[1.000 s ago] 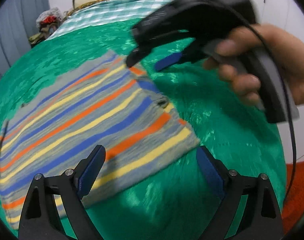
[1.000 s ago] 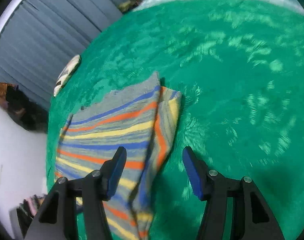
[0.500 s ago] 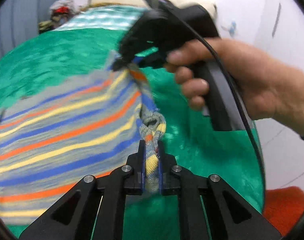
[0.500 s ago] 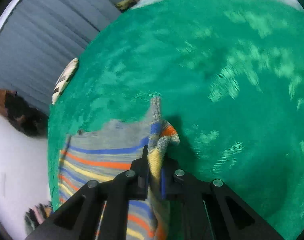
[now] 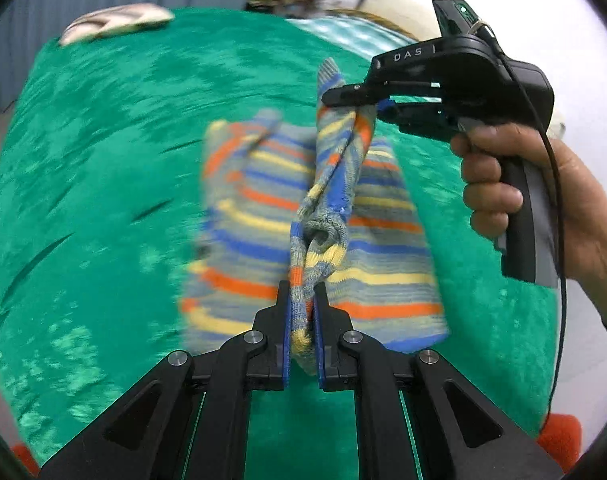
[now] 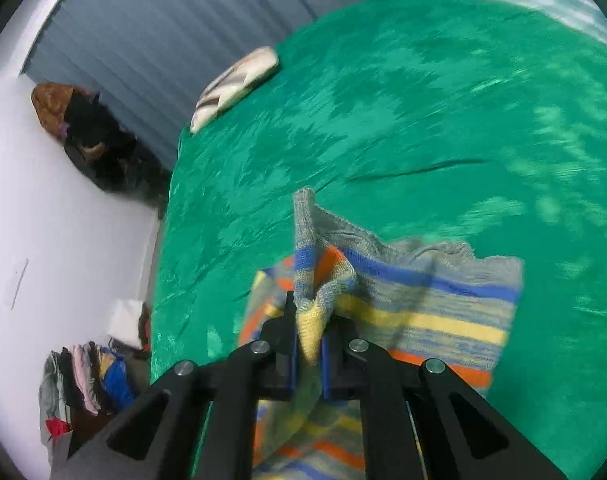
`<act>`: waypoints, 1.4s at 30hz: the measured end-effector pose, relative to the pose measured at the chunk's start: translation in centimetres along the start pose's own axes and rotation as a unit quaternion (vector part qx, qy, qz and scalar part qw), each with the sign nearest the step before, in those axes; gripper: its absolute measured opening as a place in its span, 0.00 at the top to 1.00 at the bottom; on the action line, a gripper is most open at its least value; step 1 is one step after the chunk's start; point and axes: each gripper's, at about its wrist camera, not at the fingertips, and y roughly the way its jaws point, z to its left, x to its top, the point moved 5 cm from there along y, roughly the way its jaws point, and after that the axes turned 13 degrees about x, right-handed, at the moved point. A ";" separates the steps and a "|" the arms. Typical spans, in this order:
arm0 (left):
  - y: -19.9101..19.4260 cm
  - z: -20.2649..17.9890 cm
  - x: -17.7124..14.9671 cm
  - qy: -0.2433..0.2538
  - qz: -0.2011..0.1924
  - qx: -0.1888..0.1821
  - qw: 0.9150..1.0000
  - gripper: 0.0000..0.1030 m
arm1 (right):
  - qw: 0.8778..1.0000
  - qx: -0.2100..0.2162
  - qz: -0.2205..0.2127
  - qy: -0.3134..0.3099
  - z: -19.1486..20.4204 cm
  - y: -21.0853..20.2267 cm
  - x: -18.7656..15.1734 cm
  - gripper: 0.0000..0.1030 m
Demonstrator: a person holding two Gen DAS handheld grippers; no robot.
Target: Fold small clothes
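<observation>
Left gripper (image 5: 302, 332) pinching bunched edge of grey knit garment with blue, orange and yellow stripes (image 5: 383, 236); right gripper (image 6: 308, 354) pinching its other corner; raised edge stretched between them, rest draped on green velvet bedspread (image 5: 103, 152); judgement: keep both pinches level, carry edge over evenly, lay corners aligned before letting go.

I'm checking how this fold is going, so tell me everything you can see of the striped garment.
The striped garment is a small knit piece, grey with blue, orange and yellow bands, looking soft and stretchy. One edge is lifted and bunched: the left gripper is shut on one gathered bit, the right gripper on another, with a raised ridge between them. The rest lies doubled under that ridge on the green cover, blurred. Its exact type cannot be told.
</observation>
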 end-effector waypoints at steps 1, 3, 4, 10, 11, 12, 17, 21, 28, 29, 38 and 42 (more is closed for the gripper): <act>0.4 0.6 -0.1 -0.007 0.006 0.001 1.000 0.93 | 1.000 0.000 0.008 -0.001 0.4 1.7 -0.1 0.91; 2.0 1.3 0.3 -0.020 0.018 0.008 1.000 0.93 | 1.000 0.001 0.016 0.002 0.5 3.5 -0.4 0.91; 2.2 1.5 -0.1 -0.022 0.023 0.011 0.999 0.92 | 1.000 0.006 0.019 0.007 0.4 4.6 -0.4 0.91; 2.2 4.5 0.0 -0.053 0.034 0.035 0.997 0.65 | 0.994 0.098 -0.011 0.056 0.4 5.2 -1.4 0.53; 1.7 4.9 0.3 -0.055 0.026 0.039 0.997 0.64 | 0.994 0.097 -0.023 0.052 0.3 4.1 -1.5 0.53; 1.1 5.1 0.5 -0.057 0.019 0.036 0.998 0.64 | 0.995 0.087 -0.032 0.044 0.3 2.9 -1.7 0.53; -1.4 3.4 1.1 -0.017 -0.021 -0.010 1.000 0.70 | 0.996 -0.030 -0.016 -0.080 1.0 -4.2 -6.1 0.54; 1.8 0.9 -0.1 0.058 0.006 -0.007 0.998 0.92 | 0.990 -0.021 0.044 -0.130 2.1 -5.6 -12.8 0.67; 3.1 2.6 -1.0 0.082 0.041 0.048 0.995 0.97 | 0.988 -0.064 0.087 -0.108 -1.3 -3.2 -20.0 0.76; 2.8 2.8 -0.6 0.084 0.039 0.054 0.994 0.96 | 0.990 -0.061 0.082 -0.094 -1.4 -3.6 -19.7 0.76; 5.3 1.1 8.9 0.077 -0.018 0.039 0.996 0.60 | 0.984 -0.106 0.006 -0.141 -0.1 -5.3 -9.3 0.75; 12.2 1.9 11.9 0.057 0.017 0.082 0.995 0.63 | 0.984 -0.125 -0.004 -0.125 -2.4 -2.2 -5.5 0.75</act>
